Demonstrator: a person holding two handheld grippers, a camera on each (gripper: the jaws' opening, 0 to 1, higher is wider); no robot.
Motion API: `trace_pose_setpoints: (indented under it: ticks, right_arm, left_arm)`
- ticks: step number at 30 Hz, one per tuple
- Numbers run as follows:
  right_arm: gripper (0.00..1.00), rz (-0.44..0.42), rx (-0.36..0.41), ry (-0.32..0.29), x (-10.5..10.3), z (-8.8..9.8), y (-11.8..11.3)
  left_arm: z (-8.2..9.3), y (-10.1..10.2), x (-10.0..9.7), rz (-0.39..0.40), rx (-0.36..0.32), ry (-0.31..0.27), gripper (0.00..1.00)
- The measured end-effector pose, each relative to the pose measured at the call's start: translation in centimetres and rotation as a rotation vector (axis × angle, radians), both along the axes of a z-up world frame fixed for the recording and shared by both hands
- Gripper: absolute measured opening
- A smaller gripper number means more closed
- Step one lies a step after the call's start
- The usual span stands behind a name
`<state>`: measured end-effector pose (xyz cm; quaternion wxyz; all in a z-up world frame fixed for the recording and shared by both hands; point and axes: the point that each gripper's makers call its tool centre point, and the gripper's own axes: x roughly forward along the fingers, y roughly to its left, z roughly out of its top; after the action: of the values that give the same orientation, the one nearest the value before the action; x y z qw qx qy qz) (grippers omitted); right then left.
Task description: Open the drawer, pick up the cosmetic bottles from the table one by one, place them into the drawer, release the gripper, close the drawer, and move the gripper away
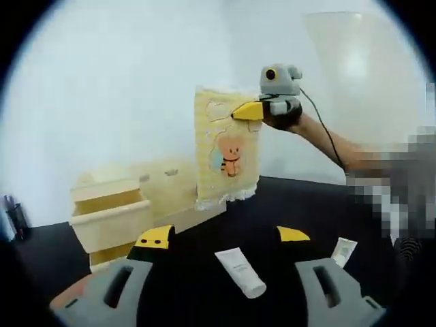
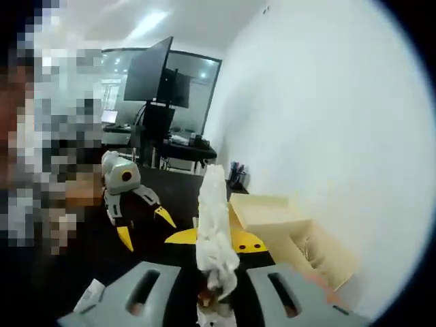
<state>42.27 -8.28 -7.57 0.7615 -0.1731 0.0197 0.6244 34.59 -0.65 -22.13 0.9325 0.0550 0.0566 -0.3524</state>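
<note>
Looking along the left gripper in the left gripper view, its yellow-tipped jaws stand wide apart with nothing between them, low over a black table. A white cosmetic tube lies flat on the table between the jaws, cap end nearest the camera, and a small sachet with faint print too small to read lies just right of it. At left a pale wooden drawer unit sits with its top drawer pulled out; what is inside cannot be seen. Above and behind, the right gripper, held in a hand, pinches the top edge of a yellow cloth hanging down, printed with a cartoon bee and a heart outline, fringe at the bottom touching the unit's back edge. White wall behind, no legible text. In the right gripper view, the right gripper is clamped on the cloth, seen edge-on as a crumpled white strip rising between the jaws. The left gripper comes in at left, jaws spread, above the black table. The drawer unit lies at right against the white wall, its open drawer showing a bare inside. A monitor on a stand, desks and a glass partition sit behind.
</note>
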Motion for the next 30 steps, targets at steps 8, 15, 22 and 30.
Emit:
trace_pose_setpoints:
  ticks: [8, 15, 22, 30]
  right_arm:
    - [0.11, 0.006, -0.004, -0.002, 2.0, 0.3, 0.3]
    - [0.11, 0.012, 0.001, 0.002, 4.1, 0.5, 0.5]
    - [0.11, 0.025, 0.038, 0.001, 5.6, 0.9, 0.6]
    - [0.11, 0.025, 0.044, -0.004, 8.9, 1.0, 1.8]
  left_arm:
    - [-0.9, -0.4, 0.7, -0.004, -0.012, 0.030, 0.53]
    - [-2.5, -0.9, 0.9, -0.014, -0.010, 0.067, 0.55]
    - [-3.2, -0.8, 1.0, -0.008, -0.038, 0.073, 0.58]
    - [-2.8, -0.7, 1.0, 0.028, -0.087, 0.054, 0.59]
